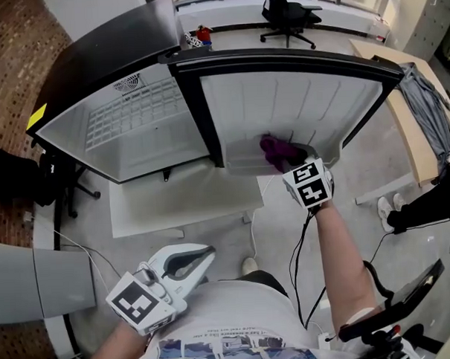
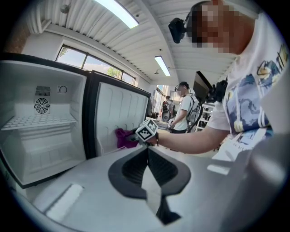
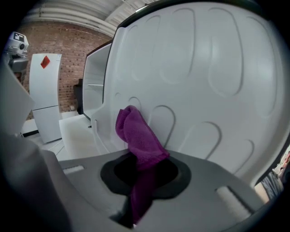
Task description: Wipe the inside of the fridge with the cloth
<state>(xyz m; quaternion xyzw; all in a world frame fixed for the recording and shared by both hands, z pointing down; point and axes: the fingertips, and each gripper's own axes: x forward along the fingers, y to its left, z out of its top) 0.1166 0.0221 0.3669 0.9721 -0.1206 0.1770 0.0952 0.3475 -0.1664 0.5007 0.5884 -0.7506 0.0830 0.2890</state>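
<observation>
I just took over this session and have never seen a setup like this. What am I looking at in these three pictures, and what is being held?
There is no robot here: a person holds a pair of tongs in each hand. The head view comes from a camera on the person's head, looking down at a small fridge whose door is swung open. The other two pictures come from cameras riding on the tongs, each looking along its own jaws. The right tongs are shut on a purple cloth and hold it low against the door's white inner lining, which it seems to touch. The left tongs are shut with nothing between them, and are held low near the person's body, away from the fridge.
</observation>
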